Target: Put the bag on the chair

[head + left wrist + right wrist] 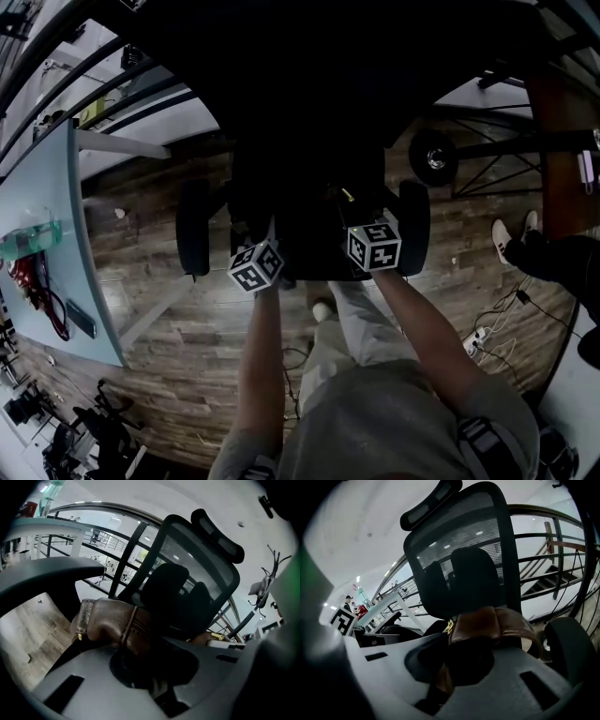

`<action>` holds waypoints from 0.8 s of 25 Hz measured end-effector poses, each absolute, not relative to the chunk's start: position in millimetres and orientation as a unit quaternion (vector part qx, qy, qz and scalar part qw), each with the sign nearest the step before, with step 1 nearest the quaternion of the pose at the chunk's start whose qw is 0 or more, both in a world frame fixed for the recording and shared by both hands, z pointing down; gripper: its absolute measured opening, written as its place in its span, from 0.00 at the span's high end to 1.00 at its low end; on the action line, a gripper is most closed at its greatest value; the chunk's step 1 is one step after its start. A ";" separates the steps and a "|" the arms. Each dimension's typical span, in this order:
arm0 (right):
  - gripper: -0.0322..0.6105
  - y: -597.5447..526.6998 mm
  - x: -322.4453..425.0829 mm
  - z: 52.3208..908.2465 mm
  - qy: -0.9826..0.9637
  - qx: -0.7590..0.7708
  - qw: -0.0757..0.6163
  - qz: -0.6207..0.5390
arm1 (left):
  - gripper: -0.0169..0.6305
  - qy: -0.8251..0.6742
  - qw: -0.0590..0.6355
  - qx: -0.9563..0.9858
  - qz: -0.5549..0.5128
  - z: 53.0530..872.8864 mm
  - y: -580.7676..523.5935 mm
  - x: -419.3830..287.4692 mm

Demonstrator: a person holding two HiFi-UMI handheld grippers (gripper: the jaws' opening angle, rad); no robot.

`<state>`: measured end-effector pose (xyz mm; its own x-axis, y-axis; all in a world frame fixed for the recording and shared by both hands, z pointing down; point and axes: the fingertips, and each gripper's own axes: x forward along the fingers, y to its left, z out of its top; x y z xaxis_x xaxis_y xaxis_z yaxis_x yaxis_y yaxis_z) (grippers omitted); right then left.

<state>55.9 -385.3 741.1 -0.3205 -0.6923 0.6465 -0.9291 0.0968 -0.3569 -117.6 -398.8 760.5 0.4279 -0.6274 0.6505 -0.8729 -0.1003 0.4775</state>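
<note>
Bag [108, 620]: one; chair [201, 569]: one

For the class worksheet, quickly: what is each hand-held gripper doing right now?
Left hand-held gripper: closed on the brown bag.
Right hand-held gripper: closed on the same brown bag.

On the pale table [58, 187] lie a greenish bottle [28, 239], a red object [26, 277] and a dark flat slab [81, 319].
</note>
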 end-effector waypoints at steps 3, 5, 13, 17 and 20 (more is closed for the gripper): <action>0.92 -389.2 57.9 748.4 -0.723 0.562 0.159 0.370 | 0.94 -0.516 0.427 0.727 0.150 767.9 -403.0 -115.2; 0.92 -392.8 60.1 750.6 -0.722 0.564 0.160 0.368 | 0.94 -0.516 0.426 0.727 0.152 768.7 -406.3 -113.0; 0.90 -387.9 55.6 752.2 -0.723 0.554 0.169 0.377 | 0.94 -0.520 0.433 0.720 0.156 767.0 -400.4 -115.0; 0.65 -384.7 53.7 747.3 -0.721 0.556 0.169 0.378 | 0.61 -0.509 0.435 0.728 0.149 760.0 -395.5 -110.4; 0.57 -379.7 57.8 740.9 -0.714 0.568 0.170 0.371 | 0.49 -0.513 0.429 0.732 0.130 747.5 -392.9 -110.9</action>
<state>57.8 -379.7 740.9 -0.2963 -0.6856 0.6650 -0.9382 0.0788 -0.3369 -110.9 -392.9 747.5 0.4408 -0.6397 0.6296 -0.8621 -0.1063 0.4955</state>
